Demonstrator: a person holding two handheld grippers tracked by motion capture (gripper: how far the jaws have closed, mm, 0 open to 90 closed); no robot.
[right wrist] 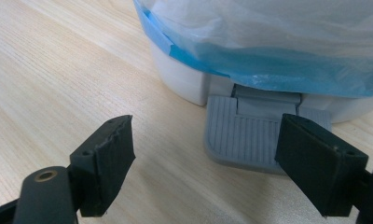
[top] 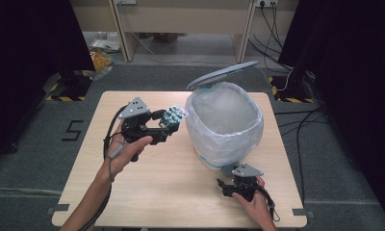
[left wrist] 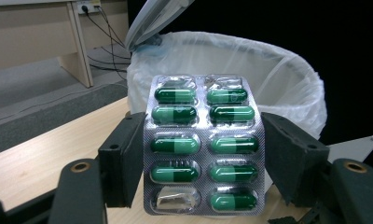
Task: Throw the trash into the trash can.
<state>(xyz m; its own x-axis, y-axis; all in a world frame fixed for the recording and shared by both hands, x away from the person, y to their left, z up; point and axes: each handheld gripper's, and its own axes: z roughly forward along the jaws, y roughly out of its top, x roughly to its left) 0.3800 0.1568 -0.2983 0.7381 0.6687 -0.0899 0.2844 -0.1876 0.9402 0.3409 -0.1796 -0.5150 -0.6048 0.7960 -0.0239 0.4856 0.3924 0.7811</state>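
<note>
A silver blister pack (top: 174,115) of green capsules (left wrist: 204,144) stands upright between the jaws of my left gripper (top: 169,124) (left wrist: 203,158), which is shut on its two side edges. One pocket at the lower left is empty. The pack hangs above the table just left of a white pedal bin (top: 229,134) (left wrist: 287,79) lined with a clear bag, its grey lid (top: 223,73) (left wrist: 152,21) raised. My right gripper (top: 223,185) (right wrist: 203,154) is open low at the bin's front. Its right jaw lies over the corner of the grey pedal (right wrist: 243,135) (top: 229,169).
The wooden table (top: 171,192) has bare room in front of and left of the bin. Beyond its far edge are grey floor, a desk's legs and cables (top: 272,29). Dark curtains hang at both sides. A "5" (top: 74,130) is marked on the floor at the left.
</note>
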